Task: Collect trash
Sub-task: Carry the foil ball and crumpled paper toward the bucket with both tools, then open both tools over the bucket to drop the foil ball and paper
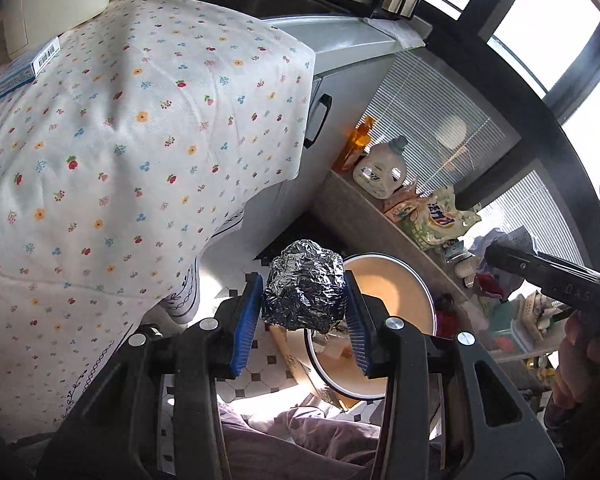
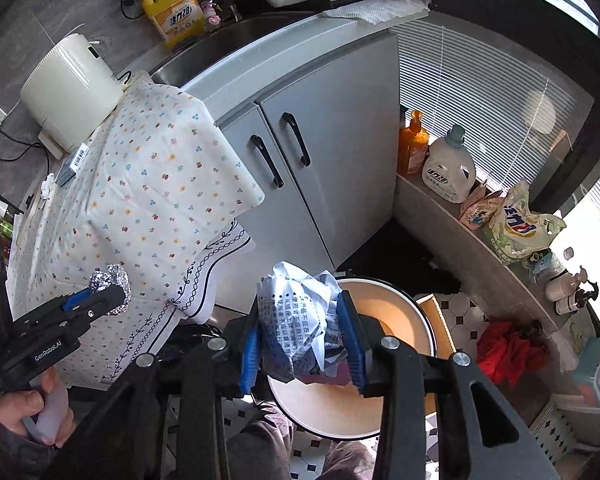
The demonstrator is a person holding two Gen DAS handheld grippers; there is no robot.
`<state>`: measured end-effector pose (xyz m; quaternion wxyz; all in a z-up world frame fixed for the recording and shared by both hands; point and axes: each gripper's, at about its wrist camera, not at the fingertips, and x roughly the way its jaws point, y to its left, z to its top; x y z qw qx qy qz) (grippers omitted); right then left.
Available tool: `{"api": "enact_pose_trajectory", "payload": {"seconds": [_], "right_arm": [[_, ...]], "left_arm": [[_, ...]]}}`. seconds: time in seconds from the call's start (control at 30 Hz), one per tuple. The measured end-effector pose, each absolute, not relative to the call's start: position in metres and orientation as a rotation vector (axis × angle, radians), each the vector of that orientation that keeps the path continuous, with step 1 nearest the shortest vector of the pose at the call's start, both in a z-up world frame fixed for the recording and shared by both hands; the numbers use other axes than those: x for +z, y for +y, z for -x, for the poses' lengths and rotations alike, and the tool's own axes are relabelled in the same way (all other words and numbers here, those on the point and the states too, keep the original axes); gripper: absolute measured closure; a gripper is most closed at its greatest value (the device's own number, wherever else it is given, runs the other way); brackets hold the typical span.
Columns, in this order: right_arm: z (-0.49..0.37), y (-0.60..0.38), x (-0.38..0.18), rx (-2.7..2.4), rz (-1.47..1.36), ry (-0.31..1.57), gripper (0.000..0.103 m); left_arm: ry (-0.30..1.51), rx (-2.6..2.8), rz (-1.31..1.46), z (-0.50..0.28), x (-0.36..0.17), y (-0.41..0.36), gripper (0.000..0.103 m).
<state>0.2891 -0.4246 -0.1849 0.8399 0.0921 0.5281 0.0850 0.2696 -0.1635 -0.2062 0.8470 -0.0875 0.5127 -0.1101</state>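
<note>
Left wrist view: left hand-held gripper [image 1: 305, 306] pinches foil [image 1: 305, 286], right hand-held gripper [image 2: 303, 340] pinches paper [image 2: 300, 320], both above bin [image 2: 400, 312] for dropping.

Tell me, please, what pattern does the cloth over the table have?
The cloth is white with small scattered flowers in red, yellow and blue; the left wrist view shows it best.

Both wrist views look steeply down, close over shared bin [image 1: 396, 292] [image 2: 384, 400] beside floral tablecloth [image 1: 120, 152] [image 2: 140, 200].
</note>
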Motion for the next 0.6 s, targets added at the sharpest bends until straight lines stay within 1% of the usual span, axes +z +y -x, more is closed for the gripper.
{"api": "enact_pose_trajectory", "payload": {"seconds": [0.03,0.1,0.13,0.17,0.37,0.6], "right_arm": [[-0.287,-0.428,-0.186,0.178,-0.193,1.119,0.061],[-0.283,-0.436,-0.187,0.176,-0.192,1.124,0.047],[-0.281,-0.440,-0.186,0.169,-0.192,1.119,0.036],[-0.278,-0.444,-0.185,0.163,-0.187,1.113,0.033],[-0.267,-0.469,-0.190,0.125,-0.187,1.131,0.030],[-0.249,-0.504,-0.192,0.039,-0.228,1.132,0.030]], "left_arm": [[1.085,-0.238,0.186,-0.268,-0.209,-0.168,0.063],[1.092,-0.247,0.192,-0.266,-0.214,-0.178,0.063],[1.095,-0.251,0.194,-0.265,-0.217,-0.183,0.063],[1.098,-0.256,0.195,-0.264,-0.219,-0.187,0.063],[1.125,-0.302,0.185,-0.260,-0.232,-0.213,0.063],[1.173,-0.380,0.148,-0.255,-0.247,-0.245,0.063]]}}
